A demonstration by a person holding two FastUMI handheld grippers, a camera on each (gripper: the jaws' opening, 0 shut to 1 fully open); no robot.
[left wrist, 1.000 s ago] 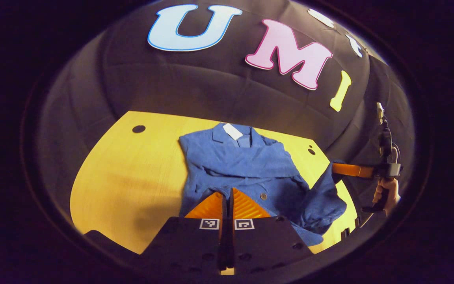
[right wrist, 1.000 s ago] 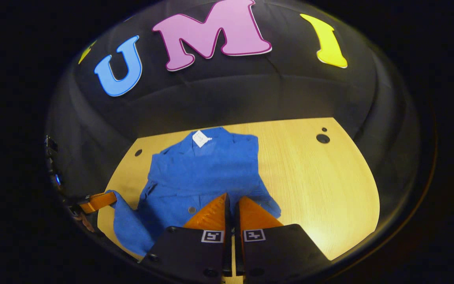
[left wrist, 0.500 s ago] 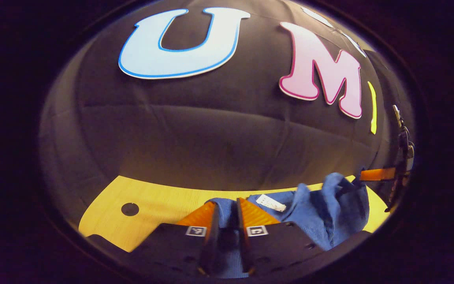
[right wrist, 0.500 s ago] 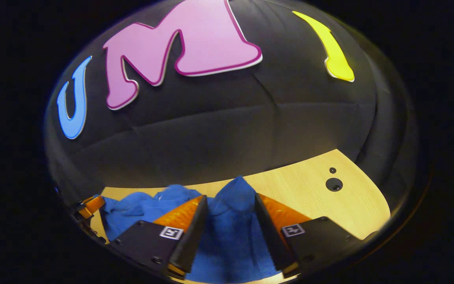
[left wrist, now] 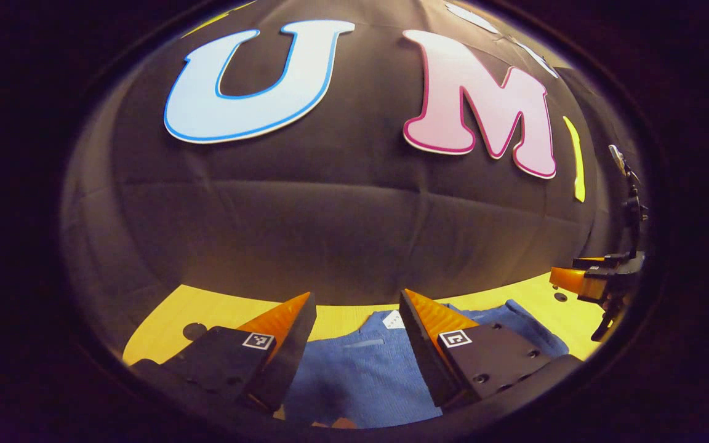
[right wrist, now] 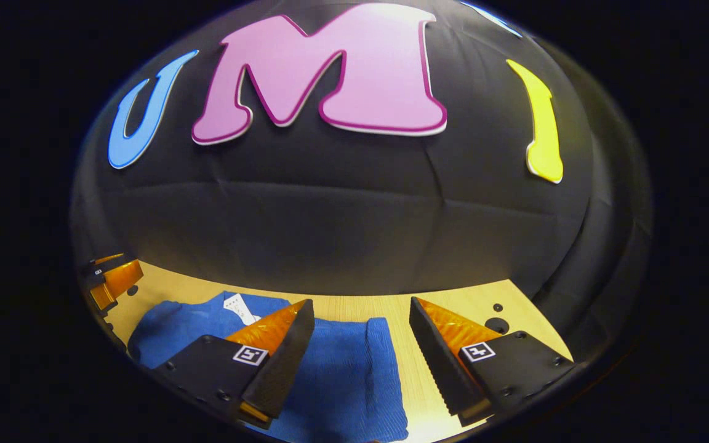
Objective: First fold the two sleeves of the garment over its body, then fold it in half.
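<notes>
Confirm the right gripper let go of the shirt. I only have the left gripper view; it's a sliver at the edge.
Observer: Yes. In the right gripper view the right gripper is open, fingers wide apart, with the blue garment lying flat on the table between them, not pinched.
Operator: Where's the garment's right edge? It's cut off for me.
Observer: It ends between the right gripper's fingers; bare wood shows from there to the far finger.
Operator: Is the white tag buried in the fold?
Observer: No. The tag lies exposed on top, toward the left gripper side.
</notes>
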